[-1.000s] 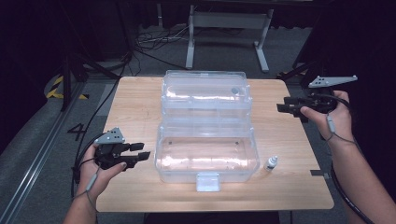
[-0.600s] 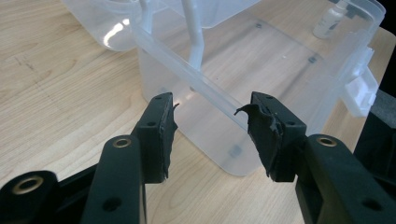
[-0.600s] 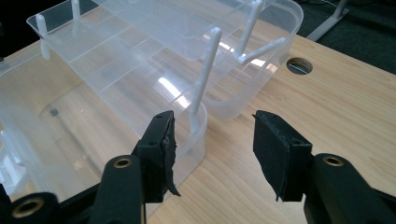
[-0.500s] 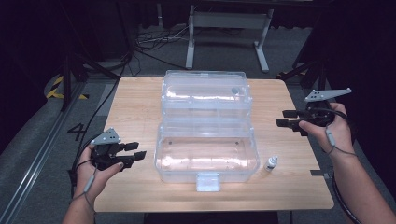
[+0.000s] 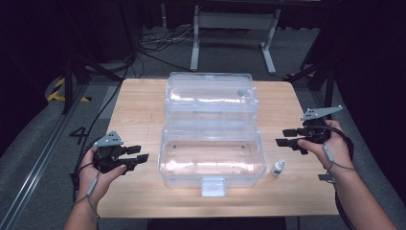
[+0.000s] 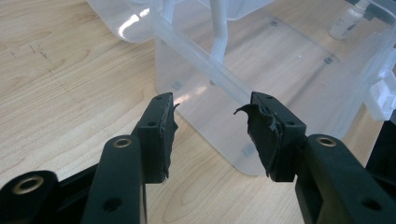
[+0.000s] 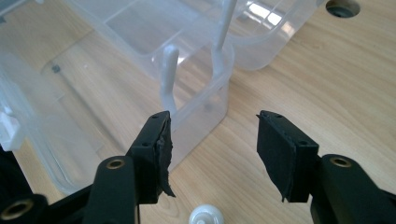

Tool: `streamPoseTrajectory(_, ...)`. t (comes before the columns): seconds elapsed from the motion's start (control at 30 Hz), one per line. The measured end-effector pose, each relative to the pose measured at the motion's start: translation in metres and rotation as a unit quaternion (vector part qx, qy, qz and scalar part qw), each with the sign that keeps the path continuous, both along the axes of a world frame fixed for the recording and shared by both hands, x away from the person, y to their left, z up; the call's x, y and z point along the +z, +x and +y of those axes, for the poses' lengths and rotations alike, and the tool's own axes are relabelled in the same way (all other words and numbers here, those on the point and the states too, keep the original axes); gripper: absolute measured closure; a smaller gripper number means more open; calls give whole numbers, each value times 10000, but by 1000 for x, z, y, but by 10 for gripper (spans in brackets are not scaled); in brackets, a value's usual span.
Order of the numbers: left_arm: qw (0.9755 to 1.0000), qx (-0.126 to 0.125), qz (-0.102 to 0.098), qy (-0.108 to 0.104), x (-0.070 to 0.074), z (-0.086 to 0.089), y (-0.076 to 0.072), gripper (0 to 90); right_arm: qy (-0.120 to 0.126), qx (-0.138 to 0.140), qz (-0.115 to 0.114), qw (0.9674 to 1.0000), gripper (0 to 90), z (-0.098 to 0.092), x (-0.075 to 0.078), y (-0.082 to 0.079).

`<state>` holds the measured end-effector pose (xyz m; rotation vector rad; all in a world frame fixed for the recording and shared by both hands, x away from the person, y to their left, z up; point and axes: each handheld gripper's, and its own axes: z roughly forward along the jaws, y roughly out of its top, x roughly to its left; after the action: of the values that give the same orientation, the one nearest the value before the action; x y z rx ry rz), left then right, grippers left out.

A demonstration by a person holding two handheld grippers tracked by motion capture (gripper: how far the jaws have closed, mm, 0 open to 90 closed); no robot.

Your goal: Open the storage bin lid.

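A clear plastic box (image 5: pixel 210 160) stands mid-table with its hinged lid (image 5: pixel 210 96) laid open behind it; its white latch (image 5: pixel 213 186) faces the near edge. A small white bottle (image 5: pixel 277 167) stands upright on the table just right of the box. My left gripper (image 5: pixel 141 153) hovers left of the box, open and empty, jaws aimed at the box's corner (image 6: pixel 243 149). My right gripper (image 5: pixel 283 137) is right of the box, above the bottle. Its jaws have just been opening with nothing between them. The bottle cap (image 7: pixel 208 215) lies just below them.
The wooden table (image 5: pixel 143 110) has bare room on both sides of the box. Metal stand legs (image 5: pixel 230 28) and cables (image 5: pixel 158 45) lie on the floor behind the table. Dark floor surrounds it.
My right hand has come down and nearer, toward the box's right side and the bottle, and its jaws stand wider. The left hand, box and bottle have stayed put.
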<state>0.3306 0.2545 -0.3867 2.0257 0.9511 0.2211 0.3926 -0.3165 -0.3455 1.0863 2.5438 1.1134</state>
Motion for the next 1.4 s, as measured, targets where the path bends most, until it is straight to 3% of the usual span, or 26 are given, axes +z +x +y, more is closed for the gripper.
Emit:
streamPoseTrajectory(0.27, 10000, -35, 21, 10, 0, -2, 2, 521, -83, 39, 208, 9997, 439, 0, -16, -5)
streamPoseTrajectory(0.63, 10000, -27, 30, 32, -1, -1, 2, 520, -417, 7, 313, 9986, 406, -1, -32, -11)
streamPoseTrajectory(0.93, 10000, -31, 42, 30, -2, -2, 3, 521, -608, 53, 576, 9965, 389, -1, -43, -13)
streamPoseTrajectory(1.23, 10000, -6, 65, 17, -3, -2, 3, 521, -1023, 163, 773, 9916, 393, 4, -54, -14)
streamPoseTrajectory(1.4, 10000, 21, 74, 21, -3, -1, 3, 519, -1352, 263, 883, 9865, 414, 9, -61, -13)
